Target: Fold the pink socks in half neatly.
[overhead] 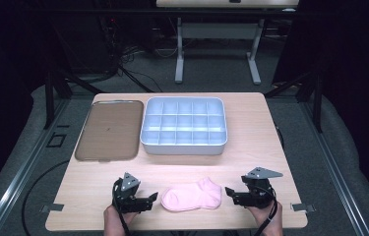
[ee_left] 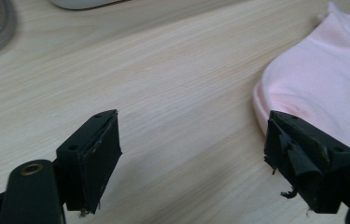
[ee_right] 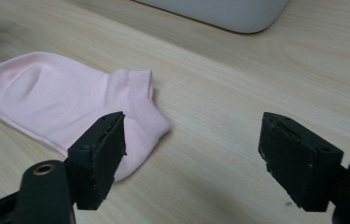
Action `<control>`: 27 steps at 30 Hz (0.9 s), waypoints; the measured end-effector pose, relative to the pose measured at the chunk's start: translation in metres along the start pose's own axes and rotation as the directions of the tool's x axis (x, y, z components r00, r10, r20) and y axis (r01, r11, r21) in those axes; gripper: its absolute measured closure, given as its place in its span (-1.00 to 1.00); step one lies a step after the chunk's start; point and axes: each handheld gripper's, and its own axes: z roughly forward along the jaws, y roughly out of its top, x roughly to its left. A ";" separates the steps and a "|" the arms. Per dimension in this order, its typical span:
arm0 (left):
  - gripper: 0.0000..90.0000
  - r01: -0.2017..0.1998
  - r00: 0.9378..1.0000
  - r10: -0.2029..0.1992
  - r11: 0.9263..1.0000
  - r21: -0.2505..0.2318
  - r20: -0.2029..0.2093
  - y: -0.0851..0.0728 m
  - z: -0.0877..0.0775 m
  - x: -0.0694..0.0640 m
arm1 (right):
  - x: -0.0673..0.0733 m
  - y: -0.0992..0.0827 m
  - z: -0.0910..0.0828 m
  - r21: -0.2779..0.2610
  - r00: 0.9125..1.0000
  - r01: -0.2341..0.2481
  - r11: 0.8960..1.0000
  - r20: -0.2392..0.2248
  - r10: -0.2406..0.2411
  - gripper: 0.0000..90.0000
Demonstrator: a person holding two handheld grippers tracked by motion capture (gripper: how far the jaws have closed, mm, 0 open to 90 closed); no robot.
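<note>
Two handheld grippers flank a pink sock (overhead: pixel 192 195) that lies flat near the front edge of a light wooden table (overhead: pixel 251 152). The left gripper (overhead: pixel 153 197) sits just beside the sock's rounded toe end, and its jaws stand wide apart with bare table between them; in the left gripper view the sock (ee_left: pixel 322 88) lies just past one jaw, untouched. The right gripper (overhead: pixel 228 191) sits just beside the sock's cuff end, its jaws also wide apart and holding nothing; in the right gripper view the sock (ee_right: pixel 70 102) lies partly behind one jaw, with bare wood in the gap. Each gripper points inward toward the sock, held by a hand that enters from the bottom of the high view. Farther back on the table stand a white compartment tray (overhead: pixel 184 146) with a grid of small cells and, to its left, a flat brown tray (overhead: pixel 108 130). These two trays sit close together, well apart from the sock.
</note>
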 end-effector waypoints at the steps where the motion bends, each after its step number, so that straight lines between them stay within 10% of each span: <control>1: -0.53 0.002 1.000 -0.002 1.000 -0.003 0.007 0.000 0.001 -0.002 | 0.002 0.000 0.001 -0.001 1.000 0.000 1.000 -0.004 0.000 -0.43; 27: 0.44 -0.046 0.992 0.044 0.999 0.016 0.115 0.000 0.020 -0.018 | 0.016 0.000 0.043 0.124 0.999 0.052 0.991 -0.007 -0.052 0.37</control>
